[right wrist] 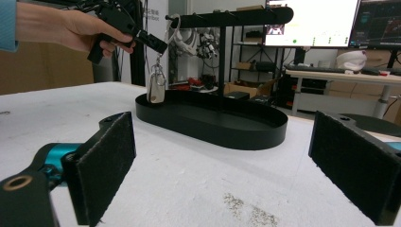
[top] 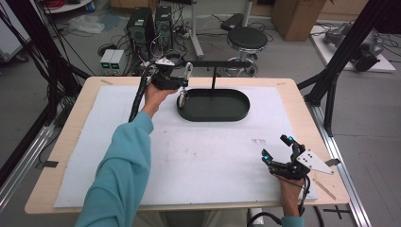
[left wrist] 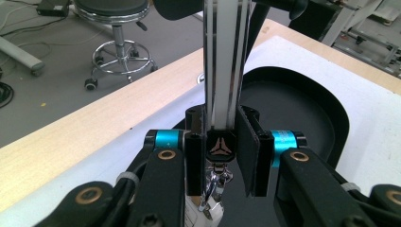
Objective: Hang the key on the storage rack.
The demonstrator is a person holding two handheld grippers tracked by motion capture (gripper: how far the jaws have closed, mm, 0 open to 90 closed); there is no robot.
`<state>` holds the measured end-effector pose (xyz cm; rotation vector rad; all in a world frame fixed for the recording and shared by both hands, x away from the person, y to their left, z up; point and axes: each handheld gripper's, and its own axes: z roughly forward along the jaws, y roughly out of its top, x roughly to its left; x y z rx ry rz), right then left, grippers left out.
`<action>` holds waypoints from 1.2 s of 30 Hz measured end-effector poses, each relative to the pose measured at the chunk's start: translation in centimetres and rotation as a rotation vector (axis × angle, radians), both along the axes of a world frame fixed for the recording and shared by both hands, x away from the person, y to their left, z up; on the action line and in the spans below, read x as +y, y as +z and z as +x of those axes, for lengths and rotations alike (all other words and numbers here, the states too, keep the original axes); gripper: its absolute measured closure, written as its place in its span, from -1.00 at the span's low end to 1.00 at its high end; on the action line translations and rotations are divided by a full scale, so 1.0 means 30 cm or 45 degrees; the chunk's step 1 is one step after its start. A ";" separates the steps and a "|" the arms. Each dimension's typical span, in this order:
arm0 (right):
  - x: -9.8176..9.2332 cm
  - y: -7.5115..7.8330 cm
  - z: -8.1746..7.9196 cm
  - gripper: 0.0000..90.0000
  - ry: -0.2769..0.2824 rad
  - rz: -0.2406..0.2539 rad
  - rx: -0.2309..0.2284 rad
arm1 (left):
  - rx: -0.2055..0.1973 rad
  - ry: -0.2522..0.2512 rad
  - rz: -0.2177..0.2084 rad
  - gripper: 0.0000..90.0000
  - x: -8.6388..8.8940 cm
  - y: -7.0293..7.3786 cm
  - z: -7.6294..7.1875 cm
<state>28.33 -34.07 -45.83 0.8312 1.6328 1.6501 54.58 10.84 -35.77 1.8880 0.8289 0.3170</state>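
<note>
Item: keychain [top: 182, 90] with white strap and metal charm. Location: at the tray's [top: 239, 111] 9 o'clock rim, hanging from your left gripper [top: 182, 84]. In the right gripper view the charm [right wrist: 156, 89] dangles just above the tray's near-left rim [right wrist: 213, 135]; whether it touches the rim cannot be told.

Item: stand [top: 215, 63], a black post rising from the tray with a crossbar on top. In the right gripper view the strap's loop [right wrist: 174, 28] sits at the crossbar's [right wrist: 231, 18] left tip; whether it is already hooked over that tip or just beside it cannot be told.

Progress: judged to be the hanging step, late stage. The keychain is lifted and brought to the bar. Left to do: confirm the loop is seated on the bar, then let go and draw back.

Left gripper: clenched on the strap [left wrist: 226, 61], which stands upright between your pads, charm below. Your left arm reaches toward 11 o'clock, forearm extended, gripper level and pointing toward 3 o'clock at the stand.

Right gripper [top: 279, 151]: released, jaws wide, nothing between them. It rests at the table's [top: 71, 137] 4 o'clock corner, pointing toward 11 o'clock at the tray, well apart from it.
</note>
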 end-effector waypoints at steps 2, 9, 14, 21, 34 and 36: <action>0.000 0.000 0.000 -0.83 0.000 -0.002 -0.001 | -0.008 -0.001 0.007 0.64 -0.001 -0.001 -0.001; 0.000 0.000 -0.002 -0.83 0.000 -0.002 -0.009 | -0.093 0.018 0.020 0.53 0.016 -0.005 -0.016; 0.001 0.000 -0.003 -0.83 -0.002 -0.011 -0.018 | -0.132 0.003 0.000 0.06 0.038 0.000 -0.016; 0.000 0.000 -0.002 -0.83 0.004 -0.005 -0.014 | -0.266 -0.021 -0.017 -0.83 0.101 0.027 -0.080; 0.002 0.000 -0.002 -0.83 0.008 -0.005 0.005 | -0.403 -0.076 -0.147 -0.96 0.351 0.042 -0.375; 0.002 0.000 -0.001 -0.83 0.010 -0.009 -0.003 | -0.413 -0.083 -0.175 -0.96 0.387 0.029 -0.432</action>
